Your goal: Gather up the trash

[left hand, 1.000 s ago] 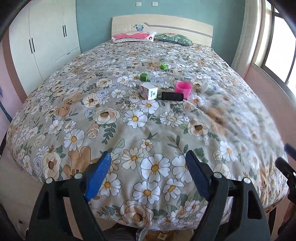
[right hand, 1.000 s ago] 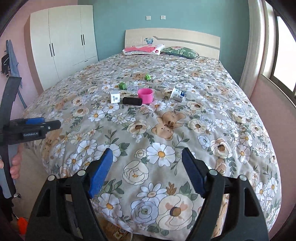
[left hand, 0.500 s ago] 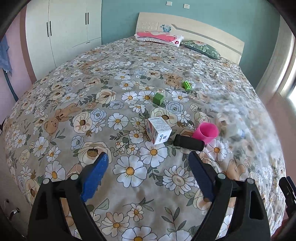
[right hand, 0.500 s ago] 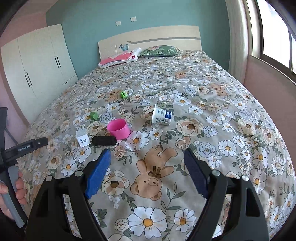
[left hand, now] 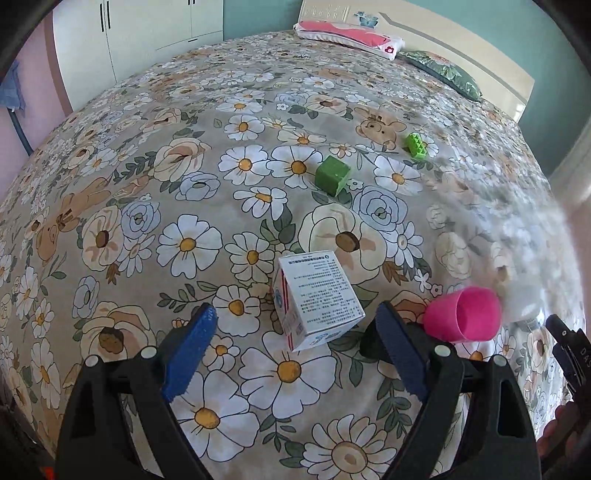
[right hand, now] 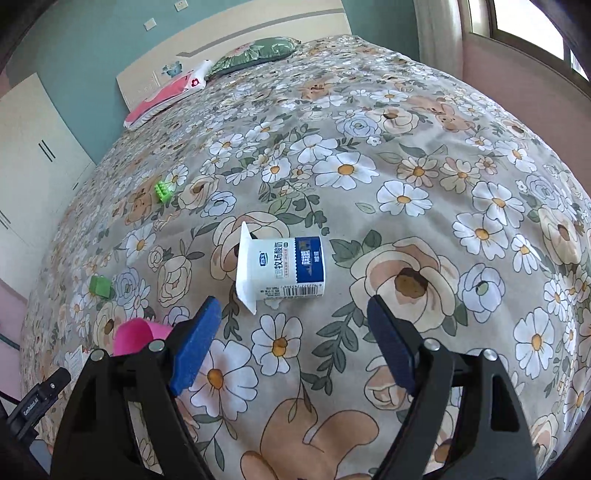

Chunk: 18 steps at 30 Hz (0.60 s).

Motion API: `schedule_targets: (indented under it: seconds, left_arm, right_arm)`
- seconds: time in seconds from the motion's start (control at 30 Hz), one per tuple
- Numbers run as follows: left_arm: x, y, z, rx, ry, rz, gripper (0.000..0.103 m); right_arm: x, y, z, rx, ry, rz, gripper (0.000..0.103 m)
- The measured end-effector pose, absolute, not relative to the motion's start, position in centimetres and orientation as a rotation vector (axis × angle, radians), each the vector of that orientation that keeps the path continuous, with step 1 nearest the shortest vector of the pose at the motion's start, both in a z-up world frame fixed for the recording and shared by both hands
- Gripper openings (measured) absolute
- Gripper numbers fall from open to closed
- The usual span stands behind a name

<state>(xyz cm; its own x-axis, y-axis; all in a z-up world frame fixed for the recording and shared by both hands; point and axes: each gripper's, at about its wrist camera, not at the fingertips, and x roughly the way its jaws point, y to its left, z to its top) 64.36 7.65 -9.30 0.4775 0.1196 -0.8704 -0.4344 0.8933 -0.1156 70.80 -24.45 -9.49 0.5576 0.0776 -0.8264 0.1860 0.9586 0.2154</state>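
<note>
Sideways, white-and-blue yogurt cup [right hand: 282, 268]

**Where things lie on the bed**

Everything rests on the bed [left hand: 155, 177]. In the left wrist view a small carton [left hand: 316, 299] lies nearest, ahead of the left hand-held gripper [left hand: 295, 354] and between the lines of its fingers. To the carton's right a cup [left hand: 463, 314] lies on its side. Beyond the carton sits a cube [left hand: 332, 174], and farther back to the right a toy brick [left hand: 416, 144]. Two pillows [left hand: 347, 33] lie at the headboard end.

In the right wrist view a yogurt cup [right hand: 282, 267] lies on its side just ahead of the right hand-held gripper [right hand: 293, 332], well right of the cup, cube and brick.
</note>
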Motion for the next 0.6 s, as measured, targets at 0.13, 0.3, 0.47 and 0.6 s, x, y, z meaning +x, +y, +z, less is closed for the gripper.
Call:
schedule_targets:
  seconds: [0.13, 0.3, 0.47, 0.6]
  left_arm:
    - [66.2, 8.2, -11.5, -0.343, 1.049, 0.374, 0.09]
    - [68.0, 8.7, -13.2, -0.326, 1.055, 0.405, 0.09]
    - [69.1, 8.8, -14.7, -0.295, 1.094, 0.407, 0.055]
    - [69.0, 8.7, -15.1, -0.271, 1.091, 0.378, 0.045]
  right_arm:
    - [73.8, -23.3, -11.8, 0.256, 1.025, -0.089, 0.08]
    - [75.9, -22.1, -14.1, 0.202, 1.06, -0.107, 0.08]
    - [76.1, -22.1, -15.0, 0.17, 1.048, -0.112, 0.072]
    - [75.6, -22.4, -15.1, 0.163, 1.032, -0.098, 0.062]
